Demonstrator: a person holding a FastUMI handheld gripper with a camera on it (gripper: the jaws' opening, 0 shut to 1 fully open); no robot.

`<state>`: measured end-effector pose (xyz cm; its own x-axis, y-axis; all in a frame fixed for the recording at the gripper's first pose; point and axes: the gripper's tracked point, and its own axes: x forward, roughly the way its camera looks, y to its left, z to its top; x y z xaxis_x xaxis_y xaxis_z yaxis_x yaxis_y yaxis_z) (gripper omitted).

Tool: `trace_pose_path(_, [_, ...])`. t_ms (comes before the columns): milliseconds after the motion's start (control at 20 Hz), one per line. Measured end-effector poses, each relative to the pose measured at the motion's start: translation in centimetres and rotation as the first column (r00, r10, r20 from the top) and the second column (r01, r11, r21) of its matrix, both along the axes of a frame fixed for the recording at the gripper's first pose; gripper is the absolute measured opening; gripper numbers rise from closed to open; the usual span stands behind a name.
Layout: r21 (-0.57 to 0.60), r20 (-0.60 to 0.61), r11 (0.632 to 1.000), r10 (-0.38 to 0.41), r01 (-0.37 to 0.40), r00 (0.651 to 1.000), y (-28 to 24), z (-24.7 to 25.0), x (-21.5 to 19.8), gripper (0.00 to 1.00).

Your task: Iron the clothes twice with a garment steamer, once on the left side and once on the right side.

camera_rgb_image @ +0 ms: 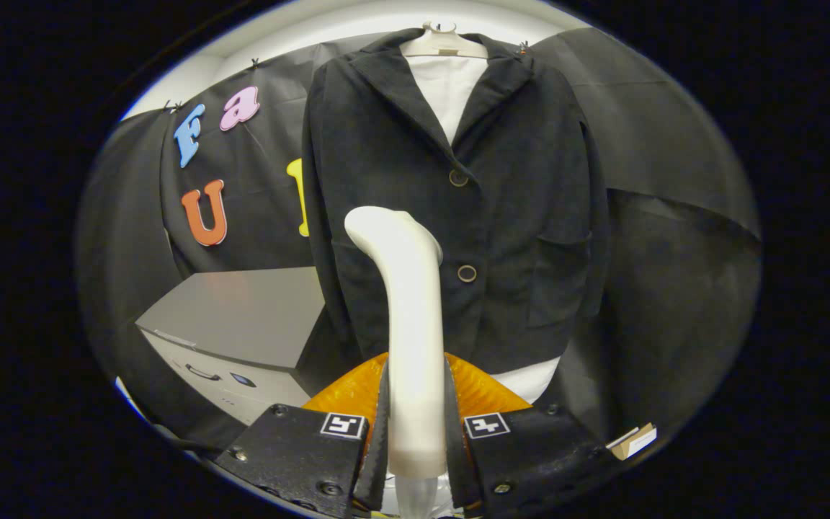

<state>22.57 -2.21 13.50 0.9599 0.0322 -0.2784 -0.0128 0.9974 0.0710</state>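
- Gripper view is taken up in the middle by the garment steamer [413, 339], a pale curved handle held upright between the two fingers of the hand-held gripper [415, 432]
- Both fingers [379, 432] are seen pressed against the sides of the steamer's handle, so the hand-held gripper is closed narrowly around it
- The steamer's head is bent away towards the clothing, so its face is hidden; whether it touches the fabric cannot be told
- The lower end of the steamer is cut off below the fingers, where a clearer, paler piece is partly seen
- A dark jacket [458, 202] is hung just beyond the steamer on a pale hanger [444, 45], with two round buttons [467, 273] down its front; the steamer's head is set just left of the lower button
- A white garment [447, 90] is shown at the jacket's collar opening and again below its hem, its middle covered by the jacket
- An orange shape [354, 389] is seen behind the fingers, mostly covered by them; what it is cannot be made out
- A grey cabinet [242, 324] with a drawer handle stands beside the jacket, to the left, its far corner hidden behind the sleeve
- A small cardboard box [632, 441] lies low to the right, partly cut off
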Motion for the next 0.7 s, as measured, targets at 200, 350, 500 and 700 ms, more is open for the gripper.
trace_pose_path(200, [0.001,-0.031,1.000,-0.004,0.004,1.000,-0.9,-2.1,-0.1,0.37])
trace_pose_path(350, [0.006,-0.038,1.000,0.000,0.000,0.999,-1.4,-2.6,-0.1,0.37])
trace_pose_path(500, [0.002,-0.037,1.000,0.004,-0.004,0.999,-1.4,-2.7,0.1,0.37])
trace_pose_path(700, [0.001,-0.039,1.000,0.006,-0.006,0.999,-1.4,-2.7,0.2,0.37])
